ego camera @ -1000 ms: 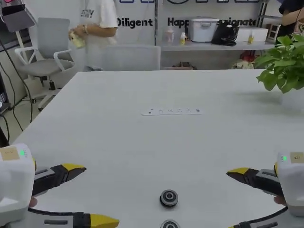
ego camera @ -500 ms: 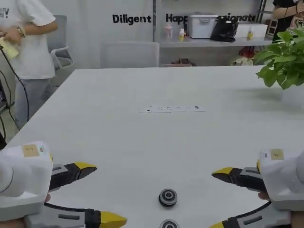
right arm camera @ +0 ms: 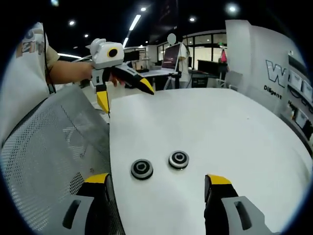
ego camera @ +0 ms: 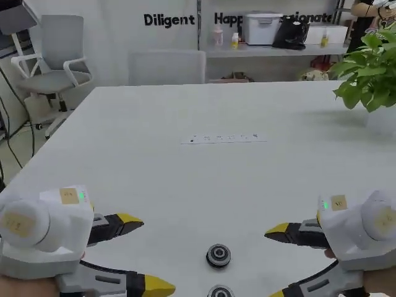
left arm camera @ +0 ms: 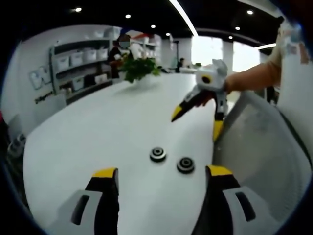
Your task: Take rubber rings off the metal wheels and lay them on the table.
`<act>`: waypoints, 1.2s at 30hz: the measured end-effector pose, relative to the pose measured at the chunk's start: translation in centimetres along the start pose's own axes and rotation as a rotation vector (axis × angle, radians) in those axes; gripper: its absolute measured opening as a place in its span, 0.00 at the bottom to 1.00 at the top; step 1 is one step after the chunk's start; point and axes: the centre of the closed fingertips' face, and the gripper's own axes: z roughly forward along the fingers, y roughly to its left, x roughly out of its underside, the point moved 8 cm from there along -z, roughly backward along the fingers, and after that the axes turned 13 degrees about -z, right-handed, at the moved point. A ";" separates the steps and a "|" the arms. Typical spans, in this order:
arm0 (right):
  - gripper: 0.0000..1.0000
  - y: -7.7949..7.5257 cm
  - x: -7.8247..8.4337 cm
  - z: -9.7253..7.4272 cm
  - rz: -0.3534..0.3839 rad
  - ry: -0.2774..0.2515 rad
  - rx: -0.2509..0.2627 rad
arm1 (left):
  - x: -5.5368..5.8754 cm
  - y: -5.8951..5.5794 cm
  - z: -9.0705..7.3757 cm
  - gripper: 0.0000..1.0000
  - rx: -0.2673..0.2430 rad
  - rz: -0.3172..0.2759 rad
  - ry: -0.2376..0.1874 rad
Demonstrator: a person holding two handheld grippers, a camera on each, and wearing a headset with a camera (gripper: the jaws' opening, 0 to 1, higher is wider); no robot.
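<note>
between the left gripper (ego camera: 154, 254) and the right gripper (ego camera: 271, 264) the table (ego camera: 204, 179) is smooth, matt pale grey. the far wheel (ego camera: 218, 255) and the near wheel (ego camera: 220, 292) show dull black rubber around shinier metal hubs. both grippers have smooth white plastic bodies and matt black jaws tipped yellow.
</note>
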 end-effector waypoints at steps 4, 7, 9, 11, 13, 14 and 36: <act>0.75 0.1 0.0 0.5 -0.020 0.010 -0.023 | 0.1 -0.1 0.7 0.72 0.020 0.011 0.024; 0.72 0.2 0.0 0.9 -0.034 0.019 -0.041 | -0.1 -0.3 1.2 0.69 0.038 0.015 0.033; 0.70 0.2 -0.1 1.1 -0.040 0.021 -0.046 | -0.3 -0.5 1.6 0.69 0.048 0.022 0.040; 0.69 0.2 -0.1 1.4 -0.046 0.025 -0.058 | -0.3 -0.6 1.9 0.68 0.054 0.031 0.047; 0.67 0.3 -0.1 1.7 -0.058 0.033 -0.071 | -0.2 -0.7 2.2 0.66 0.065 0.046 0.060; 0.66 0.3 -0.1 1.8 -0.063 0.040 -0.077 | -0.1 -0.8 2.3 0.65 0.069 0.050 0.066; 0.47 0.8 0.4 4.5 -0.090 0.095 -0.187 | 0.7 -1.9 6.2 0.54 0.147 0.090 0.157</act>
